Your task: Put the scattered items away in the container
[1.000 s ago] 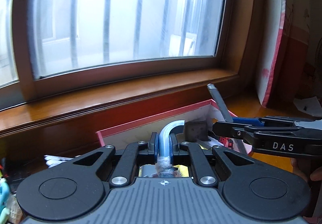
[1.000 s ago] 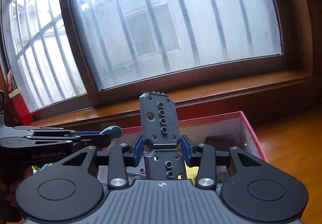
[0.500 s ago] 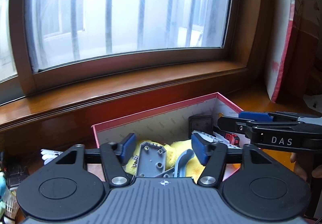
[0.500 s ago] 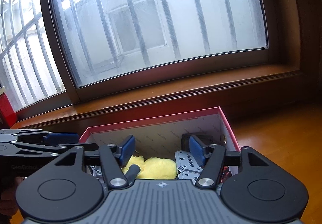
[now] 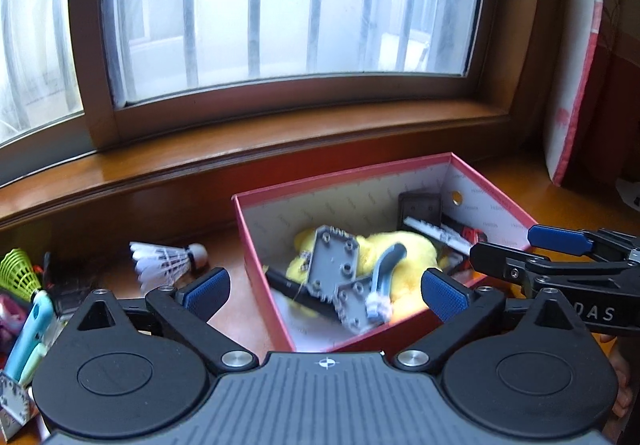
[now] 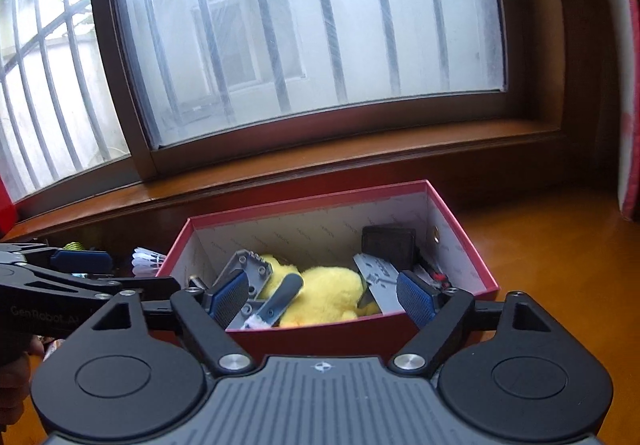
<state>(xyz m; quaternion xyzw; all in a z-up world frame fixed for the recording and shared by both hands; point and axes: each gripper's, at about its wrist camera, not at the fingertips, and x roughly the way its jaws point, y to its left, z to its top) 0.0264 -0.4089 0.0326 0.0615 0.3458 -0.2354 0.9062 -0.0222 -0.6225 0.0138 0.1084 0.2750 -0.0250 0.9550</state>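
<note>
This looks like a room in a home: a barred window (image 6: 304, 45) with a wooden sill (image 5: 280, 141), a shuttlecock (image 5: 168, 259) and what may be small toys (image 5: 24, 305) on the wooden table (image 6: 560, 245).

One box (image 5: 344, 175), two shuttlecocks (image 5: 168, 259) (one green (image 5: 18, 273))

The red cardboard box (image 5: 492, 192) stands open on the wooden surface below the window sill, and in it a yellow plush toy (image 5: 408, 251) lies under two grey perforated plates (image 5: 332, 265) and a blue-grey curved handle (image 5: 386, 265). A black block (image 5: 420, 207) leans in its far right corner. A white shuttlecock (image 5: 166, 259) lies on its side just left of the box, a green one (image 5: 18, 269) farther left.
</note>
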